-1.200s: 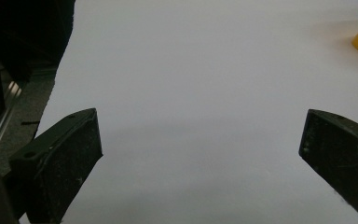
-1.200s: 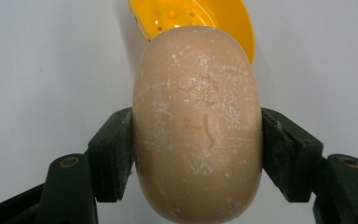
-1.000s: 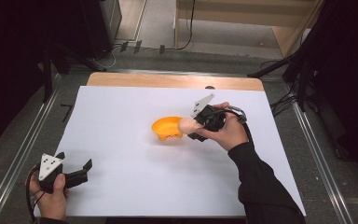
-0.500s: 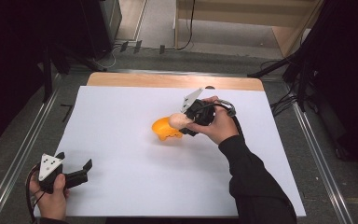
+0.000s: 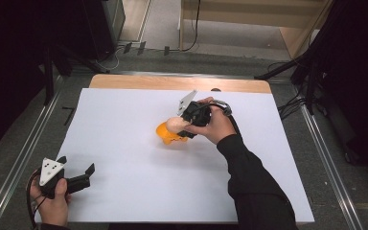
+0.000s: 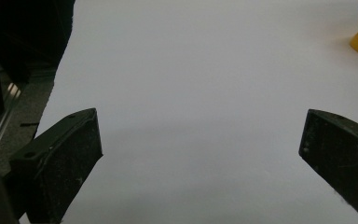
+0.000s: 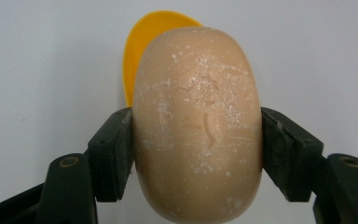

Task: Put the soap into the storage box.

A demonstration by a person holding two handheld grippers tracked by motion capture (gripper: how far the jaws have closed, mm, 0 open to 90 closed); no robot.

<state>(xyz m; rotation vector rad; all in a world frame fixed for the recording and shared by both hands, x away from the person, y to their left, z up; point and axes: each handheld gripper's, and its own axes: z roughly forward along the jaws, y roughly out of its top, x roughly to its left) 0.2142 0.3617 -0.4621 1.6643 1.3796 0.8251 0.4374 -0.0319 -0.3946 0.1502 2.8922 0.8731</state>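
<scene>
The right gripper point(image 7: 196, 154) clamps a smooth beige egg-shaped object point(image 7: 198, 123) directly above the small orange plastic cup point(image 5: 168, 134), probably to seat it there. The left gripper point(image 5: 74, 179), well apart from the cup, rests spread and empty.

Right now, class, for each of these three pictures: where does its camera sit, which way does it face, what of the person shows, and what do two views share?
High view: above the person's side, looking forward and down on the white table; both forearms, left gripper, right gripper.
Left gripper view: on that gripper, facing across the table; its open jaws.
Right gripper view: on that gripper, facing its jaws clamping the beige soap.
Shared: the orange dish appears in all three views.
</scene>
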